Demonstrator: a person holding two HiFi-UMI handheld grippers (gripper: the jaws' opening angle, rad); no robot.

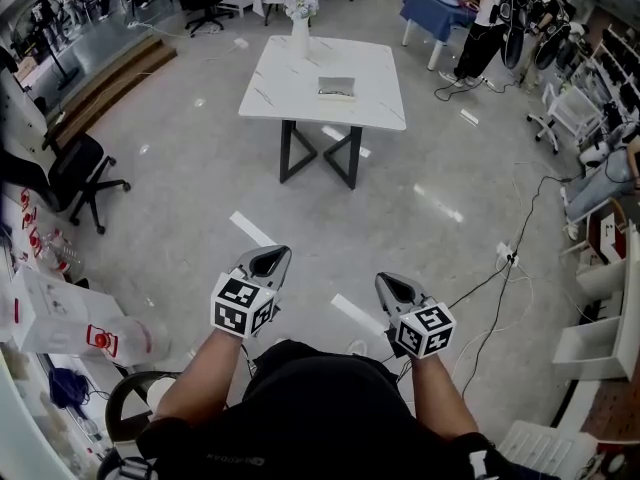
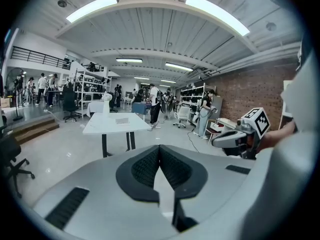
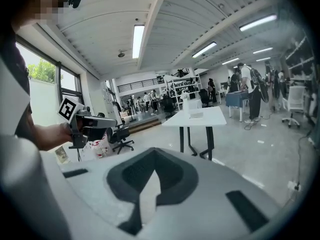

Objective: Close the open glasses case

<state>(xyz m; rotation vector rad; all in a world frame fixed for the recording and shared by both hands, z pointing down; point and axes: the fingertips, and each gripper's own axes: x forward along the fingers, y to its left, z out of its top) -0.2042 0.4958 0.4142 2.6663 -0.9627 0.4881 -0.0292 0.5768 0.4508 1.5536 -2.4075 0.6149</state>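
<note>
Glasses case [image 1: 336,89] lying flat near the middle of the white table [image 1: 285,83], long axis running along the table's near edge, on the near side of a vase [image 1: 300,30] at the table's far edge; too small here to judge how wide the lid stands. Well short of the table, across the floor, left gripper [image 1: 272,258] and right gripper [image 1: 388,284], held low and close to the person, both pointing toward the table, each with jaws pressed together on nothing. Case straight ahead, roughly midway between their lines, neither plainly nearer. Probably needed first: a walk up to the table's near edge before any reach for the lid.
</note>
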